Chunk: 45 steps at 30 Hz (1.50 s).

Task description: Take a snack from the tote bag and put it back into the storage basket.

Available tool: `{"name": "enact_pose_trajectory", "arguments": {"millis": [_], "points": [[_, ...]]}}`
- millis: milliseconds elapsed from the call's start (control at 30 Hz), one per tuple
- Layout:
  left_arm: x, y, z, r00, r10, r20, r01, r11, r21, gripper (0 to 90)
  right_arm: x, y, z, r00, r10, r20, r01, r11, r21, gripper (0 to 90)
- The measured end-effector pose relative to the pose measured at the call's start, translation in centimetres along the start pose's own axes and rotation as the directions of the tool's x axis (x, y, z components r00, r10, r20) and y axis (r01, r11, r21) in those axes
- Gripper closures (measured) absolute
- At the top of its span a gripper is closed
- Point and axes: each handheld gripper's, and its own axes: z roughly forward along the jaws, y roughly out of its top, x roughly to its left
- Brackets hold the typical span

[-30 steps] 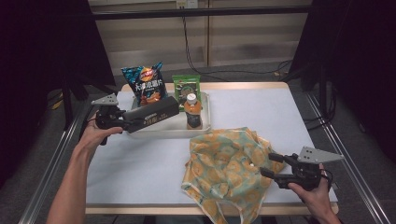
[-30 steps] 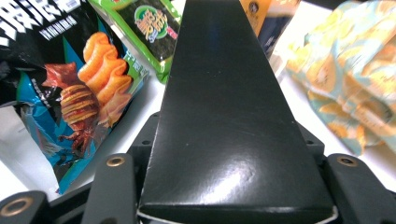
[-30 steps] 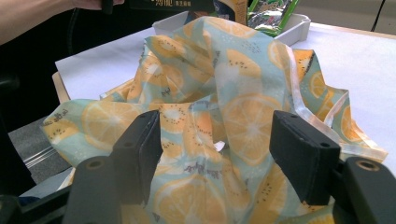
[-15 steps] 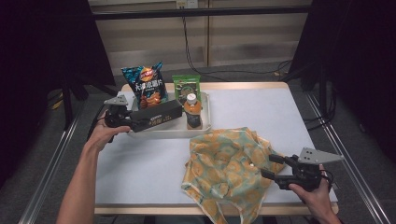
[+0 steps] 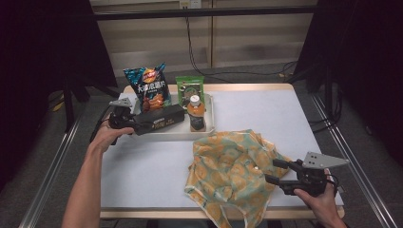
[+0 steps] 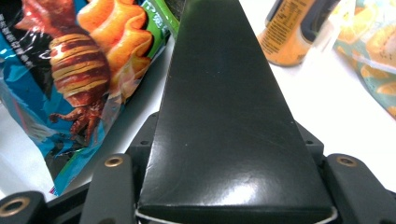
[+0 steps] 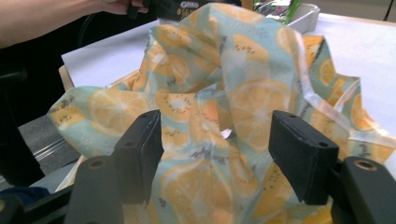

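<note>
Currently on the table (image 5: 142, 166), catalogued from far edge to near: a white tray (image 5: 209, 114) at the back, carrying a blue bag of crisps (image 5: 148, 88) standing upright, a green packet (image 5: 189, 86) beside it, and a bottle (image 5: 195, 113) of orange drink with a white cap at the tray's front right corner; a long black box (image 5: 159, 118) lying along the tray's front rim, one end clamped between the jaws of the left gripper (image 5: 135, 124), which stand partly apart with the box filling the gap; in the left gripper view the box (image 6: 224, 116) runs straight out from between the jaws, the crisps (image 6: 79, 70) on one side and the bottle (image 6: 294, 32) on the other; a crumpled bag (image 5: 233, 166) printed with orange and kiwi slices, lying near the front edge, well apart from the tray's contents but just in front of the tray; the right gripper (image 5: 275, 172) level at the bag's right edge, jaws parted with a clear gap and pressing on nothing; in the right gripper view the printed bag (image 7: 224, 93) rises behind and between the two black pads (image 7: 140, 149)
</note>
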Motion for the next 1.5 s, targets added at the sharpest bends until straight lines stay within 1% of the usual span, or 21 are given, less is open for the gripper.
{"name": "enact_pose_trajectory", "arguments": {"millis": [67, 200, 267, 400, 467, 500, 533, 567, 600, 633, 667, 767, 800, 900, 967, 1067, 1100, 1167, 1367, 1467, 1500], "points": [[0.0, -0.2, 0.0, 1.0, -0.006, 0.004, 0.006, 1.0, 0.002, 43.2, 0.0, 0.1, 0.0, 1.0, -0.002, -0.002, 0.002, 1.0, -0.005, 35.1], [0.1, -0.5, -0.1, 0.9996, -0.029, -0.001, 0.029, 0.9995, -0.016, 42.5, 0.0, 0.2, -0.2, 0.9999, -0.001, 0.016, 0.001, 0.9998, -0.018, 34.7], [0.2, -0.5, -0.1, 0.9995, -0.028, -0.015, 0.027, 0.9996, -0.01, 42.4, 0.0, 0.1, -0.3, 0.9998, 0.008, 0.016, -0.008, 0.9999, -0.014, 34.7], [0.4, -0.5, 0.0, 0.9994, -0.029, -0.018, 0.029, 0.9995, -0.01, 41.9, 0.0, 0.1, -0.2, 0.9998, 0.007, 0.02, -0.007, 0.9999, -0.012, 34.7], [0.6, -0.5, 0.0, 0.9992, -0.037, -0.015, 0.036, 0.9993, -0.008, 41.6, -0.1, 0.1, -0.1, 0.9998, 0.003, 0.018, -0.003, 1.0, -0.009, 34.6], [0.6, -0.5, 0.0, 0.9986, -0.046, -0.028, 0.046, 0.999, -0.005, 41.2, -0.1, 0.1, -0.1, 0.9998, 0.004, 0.017, -0.003, 1.0, -0.009, 34.6], [0.8, -0.5, -0.1, 0.9985, -0.046, -0.028, 0.046, 0.9989, -0.005, 40.5, -0.1, 0.1, 0.0, 0.9999, 0.001, 0.015, -0.001, 1.0, -0.01, 34.6], [0.8, -0.6, -0.1, 0.9976, -0.061, -0.032, 0.061, 0.9981, -0.009, 39.6, -0.1, 0.1, 0.0, 0.9999, 0.001, 0.015, -0.001, 1.0, -0.009, 34.6], [0.8, -0.6, -0.1, 0.9978, -0.062, -0.02, 0.062, 0.998, -0.009, 39.8, -0.1, 0.1, 0.0, 0.9999, 0.003, 0.016, -0.003, 1.0, -0.006, 34.6], [0.8, -0.6, 0.0, 0.9981, -0.058, -0.022, 0.058, 0.9983, -0.002, 40.0, -0.2, 0.1, 0.0, 0.9999, 0.003, 0.016, -0.003, 1.0, -0.006, 34.5], [0.8, -0.5, -0.1, 0.9975, -0.058, -0.041, 0.058, 0.9983, -0.001, 39.7, -0.2, 0.1, 0.0, 0.9999, 0.001, 0.016, -0.001, 1.0, -0.005, 34.5], [0.7, -0.4, 0.1, 0.9958, -0.077, -0.05, 0.077, 0.997, -0.006, 37.3, -0.2, 0.1, 0.0, 0.9999, 0.001, 0.013, -0.001, 1.0, -0.004, 34.5], [0.7, -0.4, 0.1, 0.994, -0.087, -0.066, 0.087, 0.9962, -0.013, 36.4, -0.2, 0.1, 0.1, 0.9999, 0.002, 0.012, -0.002, 1.0, -0.004, 34.5], [0.7, -0.4, 0.2, 0.9917, -0.101, -0.079, 0.1, 0.9949, -0.013, 33.8, -0.1, 0.1, 0.1, 1.0, 0.002, 0.007, -0.002, 1.0, 0.0, 34.4], [0.6, -0.3, 0.2, 0.991, -0.09, -0.099, 0.09, 0.996, -0.007, 31.7, -0.1, 0.0, 0.1, 1.0, 0.001, 0.01, -0.001, 1.0, 0.001, 34.3], [0.7, -0.3, 0.3, 0.9886, -0.112, -0.101, 0.111, 0.9937, -0.012, 30.6, -0.1, 0.0, 0.1, 1.0, 0.002, 0.008, -0.002, 1.0, 0.003, 34.3], [0.7, -0.3, 0.4, 0.9892, -0.119, -0.085, 0.118, 0.9928, -0.016, 30.0, -0.1, 0.0, 0.1, 1.0, 0.003, 0.007, -0.003, 1.0, 0.003, 34.3], [0.6, -0.3, 0.4, 0.9885, -0.11, -0.104, 0.11, 0.9939, -0.008, 28.0, -0.1, 0.0, 0.2, 1.0, 0.002, 0.007, -0.002, 1.0, 0.003, 34.3], [0.5, -0.6, 0.9, 0.9871, -0.126, -0.099, 0.127, 0.9919, 0.007, 22.5, -0.1, 0.0, 0.3, 1.0, 0.001, 0.005, -0.001, 1.0, 0.009, 34.3], [0.4, -0.5, 0.9, 0.9857, -0.139, -0.096, 0.138, 0.9904, -0.017, 22.7, -0.1, 0.0, 0.3, 1.0, -0.002, 0.003, 0.001, 0.9999, 0.011, 34.2], [0.3, -0.4, 0.8, 0.9859, -0.128, -0.108, 0.126, 0.9918, -0.022, 22.7, -0.1, 0.0, 0.3, 1.0, 0.0, 0.003, 0.0, 0.9999, 0.011, 34.1]]}}
